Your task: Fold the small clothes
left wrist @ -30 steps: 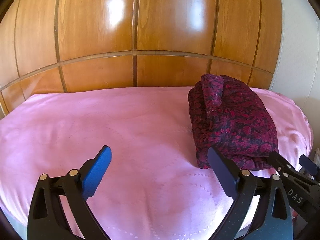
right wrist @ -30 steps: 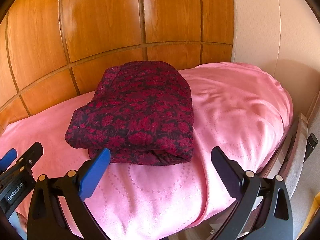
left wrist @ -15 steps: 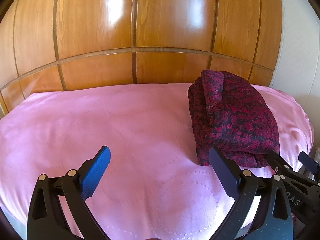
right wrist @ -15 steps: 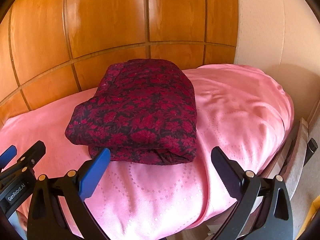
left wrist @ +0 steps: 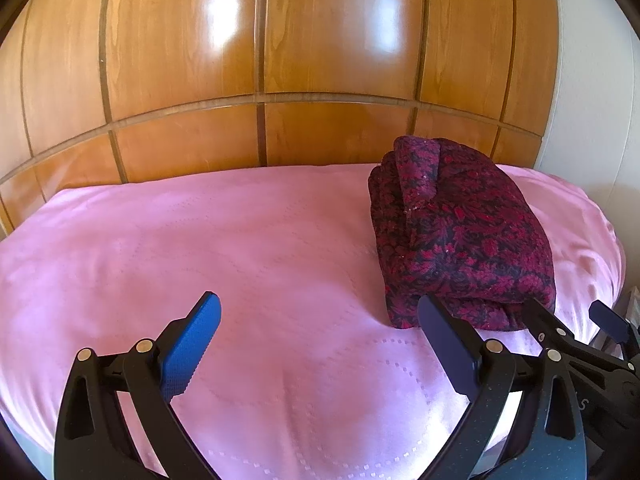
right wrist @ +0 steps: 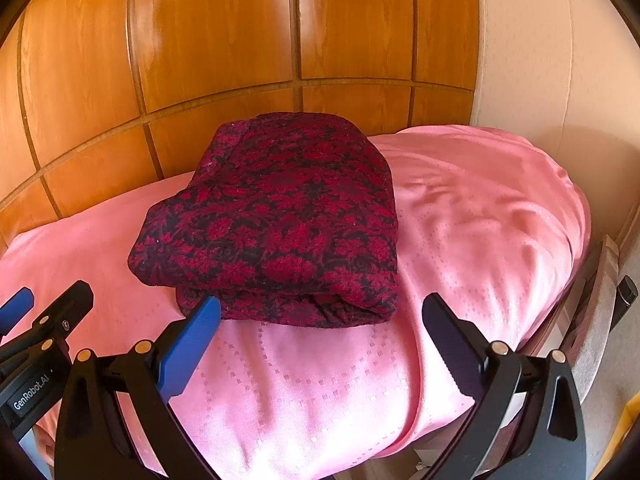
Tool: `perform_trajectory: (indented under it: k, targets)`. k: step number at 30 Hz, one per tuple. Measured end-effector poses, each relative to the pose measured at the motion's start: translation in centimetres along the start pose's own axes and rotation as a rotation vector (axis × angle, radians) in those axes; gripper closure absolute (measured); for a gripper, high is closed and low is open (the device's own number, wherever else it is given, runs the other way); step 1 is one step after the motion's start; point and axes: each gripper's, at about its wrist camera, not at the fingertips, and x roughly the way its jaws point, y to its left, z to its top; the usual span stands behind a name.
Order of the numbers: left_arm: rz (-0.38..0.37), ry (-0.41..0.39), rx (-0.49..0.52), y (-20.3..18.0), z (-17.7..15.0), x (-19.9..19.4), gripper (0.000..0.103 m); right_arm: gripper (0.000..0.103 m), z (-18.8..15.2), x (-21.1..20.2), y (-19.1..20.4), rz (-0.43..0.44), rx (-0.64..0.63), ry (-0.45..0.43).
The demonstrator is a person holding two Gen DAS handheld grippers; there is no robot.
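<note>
A dark red and black flowered garment [left wrist: 460, 232] lies folded in a thick bundle on the pink bedspread [left wrist: 240, 248], toward the right end of the bed. In the right wrist view the same garment [right wrist: 280, 220] sits straight ahead. My left gripper [left wrist: 320, 320] hovers open over bare bedspread, to the left of and nearer than the bundle, nothing between its fingers. My right gripper [right wrist: 320, 320] stands open just in front of the bundle's near edge, holding nothing. Each view shows the other gripper at its side edge.
A glossy wooden panelled wall [left wrist: 320, 60] stands right behind the bed. A pale wall [right wrist: 540, 60] closes the right side. The bed's right edge [right wrist: 560, 300] drops to a frame and floor. Bare bedspread stretches left of the bundle.
Both views have shifted slightly, with the bundle a little lower and nearer in the right wrist view. The garment itself has not moved and both grippers stay open.
</note>
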Motion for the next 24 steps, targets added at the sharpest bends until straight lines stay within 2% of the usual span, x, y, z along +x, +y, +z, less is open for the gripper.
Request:
perform_trajectory:
  k: [24]
  targets:
    - [-0.015, -0.020, -0.006, 0.84, 0.07, -0.65, 0.005, 0.002, -0.28, 0.03, 0.34, 0.006, -0.003, 0.001]
